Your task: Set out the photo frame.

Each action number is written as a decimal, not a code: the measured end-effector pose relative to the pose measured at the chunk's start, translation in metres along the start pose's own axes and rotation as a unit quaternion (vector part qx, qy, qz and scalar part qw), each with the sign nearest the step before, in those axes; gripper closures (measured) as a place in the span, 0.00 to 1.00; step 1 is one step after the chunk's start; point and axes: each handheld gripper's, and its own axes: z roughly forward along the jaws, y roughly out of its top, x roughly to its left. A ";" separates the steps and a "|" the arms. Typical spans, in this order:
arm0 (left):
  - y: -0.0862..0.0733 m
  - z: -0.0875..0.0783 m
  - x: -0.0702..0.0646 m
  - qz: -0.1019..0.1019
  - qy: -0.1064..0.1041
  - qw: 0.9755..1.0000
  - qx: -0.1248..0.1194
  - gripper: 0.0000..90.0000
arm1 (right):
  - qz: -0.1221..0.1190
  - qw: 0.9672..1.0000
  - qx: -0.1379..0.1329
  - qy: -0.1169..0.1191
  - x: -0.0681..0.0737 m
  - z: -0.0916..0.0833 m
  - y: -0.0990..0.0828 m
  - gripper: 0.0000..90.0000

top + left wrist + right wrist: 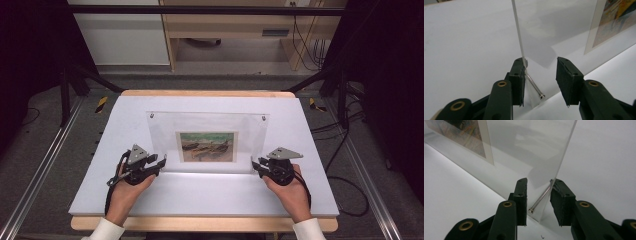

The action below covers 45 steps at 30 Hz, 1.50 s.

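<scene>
Close up, standoff pin (pixel 534 86) (between tongs)

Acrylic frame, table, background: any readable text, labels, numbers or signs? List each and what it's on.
No readable text.
Picture in the clear acrylic frame: a painted scene, no caption or signature legible.
Dark plate on the wooden furniture at the back: may be a label, too small and blurred to read.
Yellow-and-black striped tape on the floor: a hazard marking, no words.

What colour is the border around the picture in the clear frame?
Cream border, clearest in the left gripper view.
</scene>
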 end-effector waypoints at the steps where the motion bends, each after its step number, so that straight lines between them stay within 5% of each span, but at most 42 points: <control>1: 0.000 0.000 0.000 0.001 0.000 1.000 -0.001 0.64 | -0.001 1.000 -0.002 0.001 0.000 0.000 0.000 0.71; 11: 0.004 0.001 -0.006 0.011 -0.010 0.999 -0.028 0.30 | -0.004 1.000 -0.029 -0.007 0.008 0.003 0.005 0.32; 19: 0.007 -0.001 -0.010 0.019 -0.016 0.999 -0.045 0.09 | -0.028 0.998 -0.052 -0.014 0.014 0.002 0.010 0.13; 29: 0.006 -0.020 -0.011 0.021 -0.017 0.997 -0.065 0.06 | -0.040 0.996 -0.080 -0.019 0.019 -0.013 0.010 0.10; 45: 0.003 -0.038 -0.001 0.016 -0.005 0.996 -0.085 0.06 | -0.032 0.995 -0.088 -0.031 0.015 -0.034 0.001 0.09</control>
